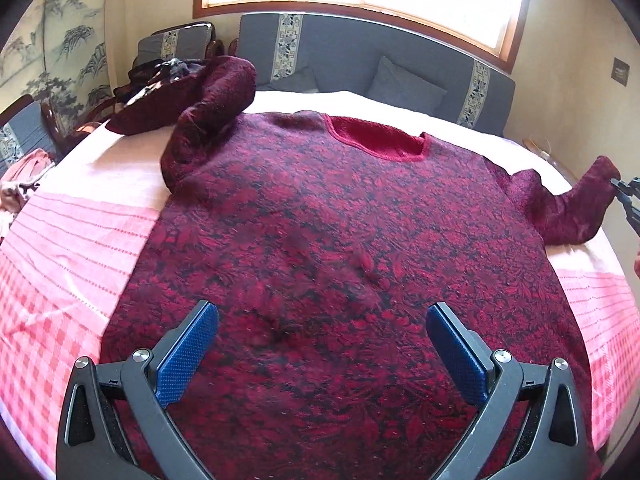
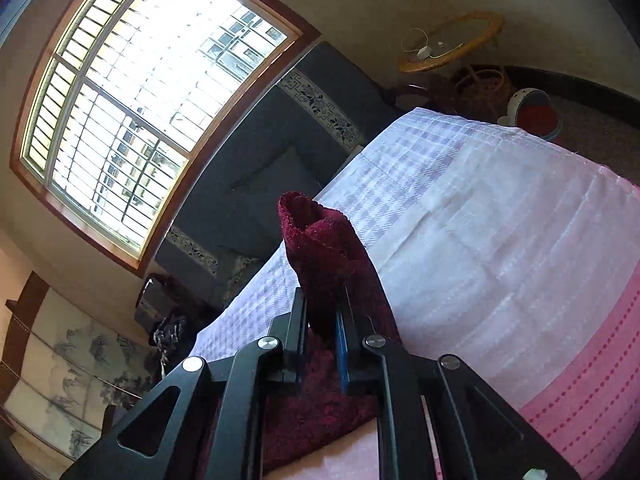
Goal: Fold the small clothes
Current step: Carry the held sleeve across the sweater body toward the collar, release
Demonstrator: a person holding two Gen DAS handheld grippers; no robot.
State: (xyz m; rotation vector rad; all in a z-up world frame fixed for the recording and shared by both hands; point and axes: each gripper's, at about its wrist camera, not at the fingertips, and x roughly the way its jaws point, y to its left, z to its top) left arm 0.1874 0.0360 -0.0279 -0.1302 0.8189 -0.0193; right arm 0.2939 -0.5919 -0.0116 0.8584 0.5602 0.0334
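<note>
Looking down the left wrist camera, I have the dark red and black floral-patterned knit sweater [image 1: 320, 240] spread flat, front up, across the pink and white checked bedspread [image 1: 72, 248], its red-lined neckline [image 1: 380, 136] pointing toward the grey upholstered headboard [image 1: 360, 52]. My left gripper [image 1: 322, 344] hovers over the lower body of the sweater, its blue-padded fingers [image 1: 188, 356] spread wide apart with nothing between them. One sleeve [image 1: 208, 120] is bunched and curled up toward a heap of dark clothes [image 1: 160, 80] at the far corner of the bed. The other sleeve [image 1: 568, 208] stretches out to the side, and at its cuff I can just see my right gripper [image 1: 624, 196] at the frame edge.

Over on the right wrist camera, that gripper [image 2: 324, 316] is pressed together on the sleeve cuff [image 2: 316, 236], pinching the fabric so the open end stands up above the fingers while the rest of the sleeve trails back under the tool. Behind it the bedspread [image 2: 500, 220] runs toward a round wicker side table [image 2: 452, 40], and a large barred window [image 2: 140, 100] sits above the headboard. A landscape-painted screen [image 2: 60, 380] stands along the wall.
</note>
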